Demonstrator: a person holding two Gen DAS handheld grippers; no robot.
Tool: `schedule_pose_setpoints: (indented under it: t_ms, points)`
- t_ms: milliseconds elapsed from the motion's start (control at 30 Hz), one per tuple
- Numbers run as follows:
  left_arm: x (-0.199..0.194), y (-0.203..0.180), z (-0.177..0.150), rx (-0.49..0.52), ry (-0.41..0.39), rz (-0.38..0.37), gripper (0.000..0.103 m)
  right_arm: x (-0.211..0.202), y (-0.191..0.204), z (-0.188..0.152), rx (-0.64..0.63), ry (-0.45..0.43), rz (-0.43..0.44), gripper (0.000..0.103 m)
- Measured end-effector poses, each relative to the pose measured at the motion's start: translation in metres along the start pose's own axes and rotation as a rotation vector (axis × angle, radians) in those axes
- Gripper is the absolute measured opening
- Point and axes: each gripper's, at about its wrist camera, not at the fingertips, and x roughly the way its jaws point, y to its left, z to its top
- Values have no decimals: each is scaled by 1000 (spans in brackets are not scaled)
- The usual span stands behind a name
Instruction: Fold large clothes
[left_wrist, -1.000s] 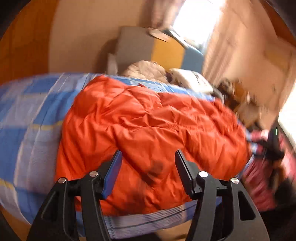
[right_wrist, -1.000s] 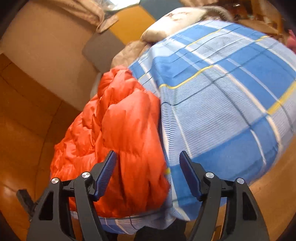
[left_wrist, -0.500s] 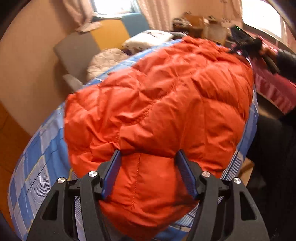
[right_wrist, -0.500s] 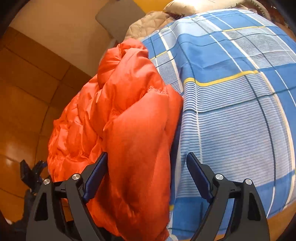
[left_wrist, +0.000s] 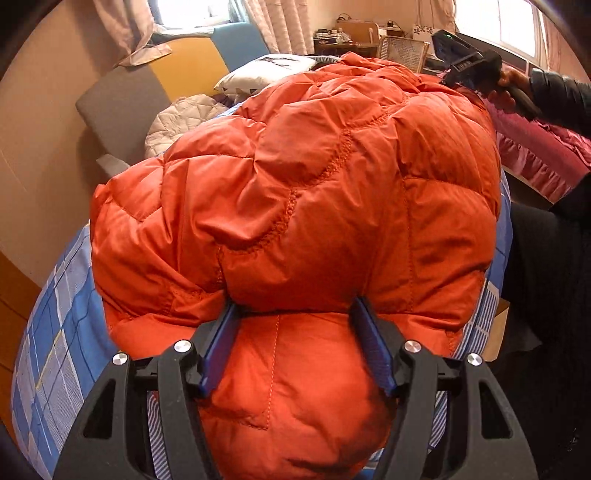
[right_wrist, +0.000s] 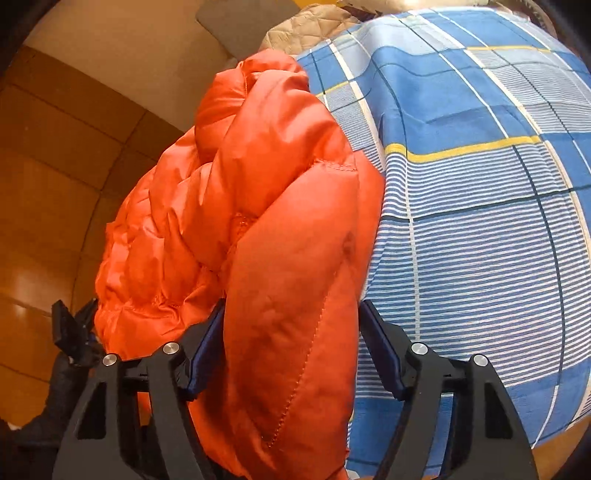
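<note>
A puffy orange quilted jacket (left_wrist: 314, 192) lies bunched on a bed with a blue plaid sheet (right_wrist: 480, 221). My left gripper (left_wrist: 295, 310) points down at the jacket's near edge. A padded fold fills the gap between its fingers, and the jaws stand as wide as before, so it is open. My right gripper (right_wrist: 291, 310) straddles the jacket's (right_wrist: 288, 295) other end, a thick padded lobe. Its jaws are closing on that lobe, with a sliver of gap at the right pad. Each gripper shows in the other's view: right gripper (left_wrist: 476, 68), left gripper (right_wrist: 70, 328).
A white pillow (left_wrist: 266, 70) and a beige quilted blanket (left_wrist: 181, 118) lie at the bed's head, against grey, yellow and blue panels (left_wrist: 122, 99). Pink cloth (left_wrist: 535, 155) and the person's dark clothing (left_wrist: 546, 295) are on the right. Wooden floor (right_wrist: 44, 184) runs beside the bed.
My left gripper rolled and sank onto the jacket's near edge, which now sits between its fingers. My right gripper slid left over the jacket's end; its jaws widened, then narrowed.
</note>
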Motion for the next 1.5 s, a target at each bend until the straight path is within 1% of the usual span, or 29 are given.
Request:
schedule_pose_setpoints:
  t_ms: [67,133,233,267,300,367,567,633,733,833,967,1033,1133,1233,1367,1500]
  points:
    - [3,1,0,2,0,-4,62,1,-6,-1,22,19,14,77]
    - [3,2,-1,-6,-3,-11,62,1,-5,-2,28,19,21,79]
    - [6,4,-2,-20,-8,-21,62,1,-7,-2,33,35,30,79]
    - [6,5,-3,-29,-10,-27,62,1,-6,-2,38,50,47,79]
    - [7,6,-4,-36,-10,-31,62,3,-5,-3,39,64,60,79]
    - [9,9,-5,-44,-8,-35,62,5,0,-4,34,85,79,75]
    - [10,8,-7,-62,10,-36,62,-6,5,-4,12,70,110,49]
    - [10,8,-7,-63,18,-34,62,-14,11,-5,-4,47,93,35]
    - [14,7,-1,-62,32,-28,62,-26,29,-6,-57,10,53,27]
    - [15,5,2,-60,43,-19,62,-37,57,-11,-116,-28,23,23]
    - [15,2,2,-58,41,-9,62,-59,103,-23,-188,-84,5,21]
    - [15,0,2,-59,35,-8,62,-63,125,-28,-219,-102,-2,20]
    - [15,-1,1,-57,26,-7,62,-65,156,-34,-267,-124,-12,19]
    - [12,-3,-2,-52,19,-7,62,-57,184,-39,-302,-140,-25,19]
    - [12,-2,-3,-49,11,-9,62,-49,211,-45,-333,-151,-33,18]
    - [10,-2,-5,-52,1,-9,62,-43,227,-49,-359,-156,-53,18]
